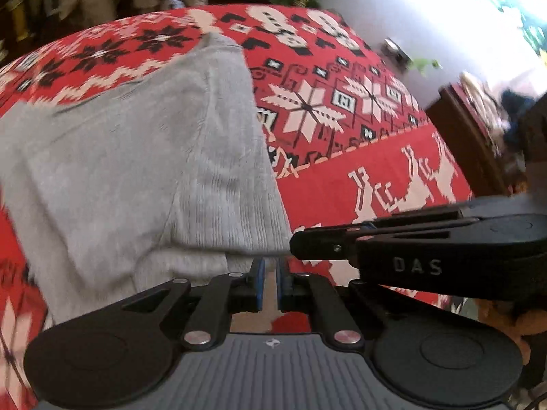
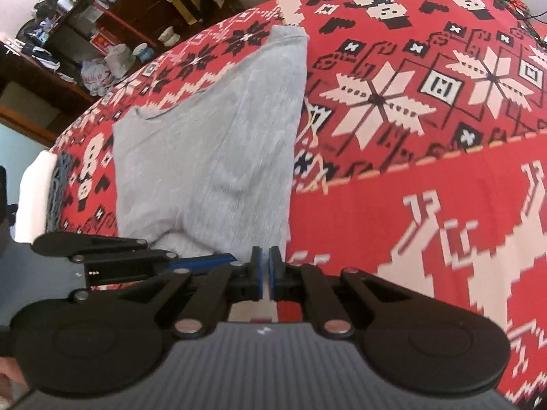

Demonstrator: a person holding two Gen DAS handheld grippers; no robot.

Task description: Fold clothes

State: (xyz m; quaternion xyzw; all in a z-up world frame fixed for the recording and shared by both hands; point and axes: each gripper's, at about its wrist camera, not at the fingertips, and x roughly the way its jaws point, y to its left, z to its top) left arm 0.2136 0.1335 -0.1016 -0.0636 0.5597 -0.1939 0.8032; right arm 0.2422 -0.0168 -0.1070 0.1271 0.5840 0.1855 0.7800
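A grey knit garment [image 1: 154,143] lies lengthwise on a red patterned cloth [image 1: 342,188], its far end narrow and its near hem bunched up at my fingertips. My left gripper [image 1: 270,263] is shut, with the hem ending right at its blue pads. The right gripper [image 1: 293,244] comes in from the right, its tip touching the garment's near right corner. In the right wrist view the garment [image 2: 218,143] runs away from my right gripper [image 2: 266,254], which is shut on the near hem. The left gripper [image 2: 229,259] lies beside it, tip in the same edge.
The red cloth [image 2: 427,205] covers a broad surface to the right of the garment. Dark wooden furniture [image 1: 461,136] stands past its right edge. Cluttered shelves [image 2: 85,34] and cups [image 2: 143,51] sit beyond the far left edge. A white block [image 2: 34,198] lies at the left side.
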